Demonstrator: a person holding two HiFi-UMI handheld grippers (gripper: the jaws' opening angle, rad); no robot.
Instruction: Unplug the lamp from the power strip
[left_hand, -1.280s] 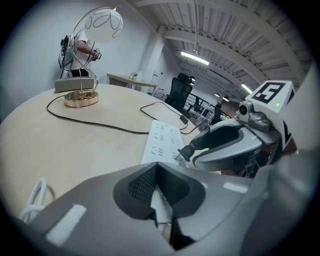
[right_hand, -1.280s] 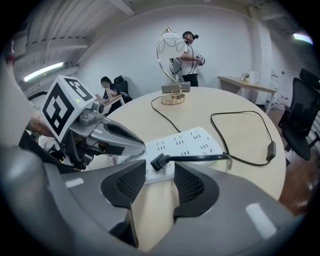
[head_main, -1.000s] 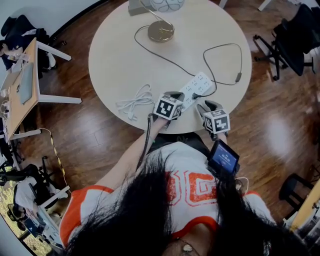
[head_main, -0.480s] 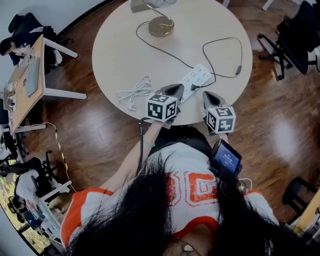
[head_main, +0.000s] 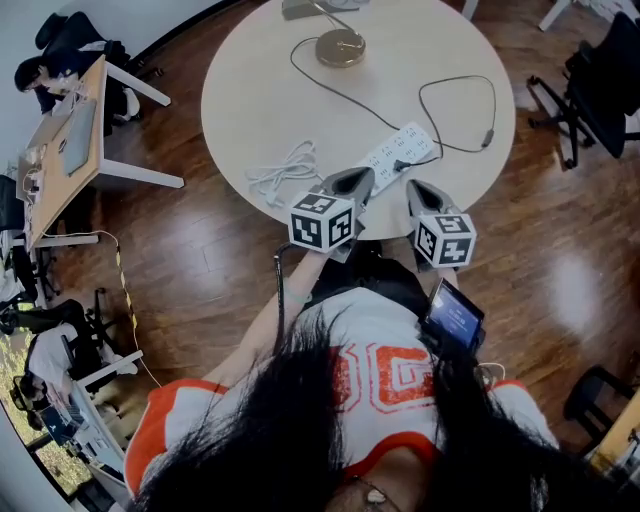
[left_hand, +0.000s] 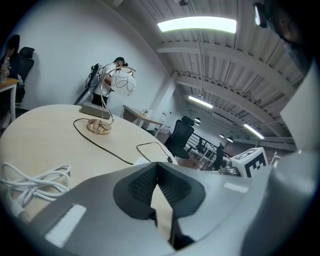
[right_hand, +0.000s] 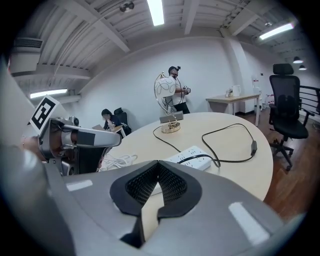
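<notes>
A white power strip (head_main: 398, 155) lies on the round table (head_main: 260, 100) near its front edge, with a black plug (head_main: 401, 165) in it. A black cord runs from the strip to the brass base of the lamp (head_main: 340, 47) at the far side. My left gripper (head_main: 362, 176) hovers just left of the strip's near end, jaws shut and empty. My right gripper (head_main: 415, 187) sits right of it at the table edge, also shut on nothing. In the right gripper view the strip (right_hand: 192, 156) and the lamp (right_hand: 166, 92) lie ahead of the gripper (right_hand: 159, 164).
A coiled white cable (head_main: 285, 172) lies left of my left gripper. A second black cord loops to an inline switch (head_main: 487, 137) at the right. Office chairs (head_main: 590, 80) stand right of the table, and a desk (head_main: 65, 160) with a seated person stands left.
The whole view has slid so the table sits further right and up. My left gripper has drawn back off the strip's near end. Both grippers now sit closer to the table's edge.
</notes>
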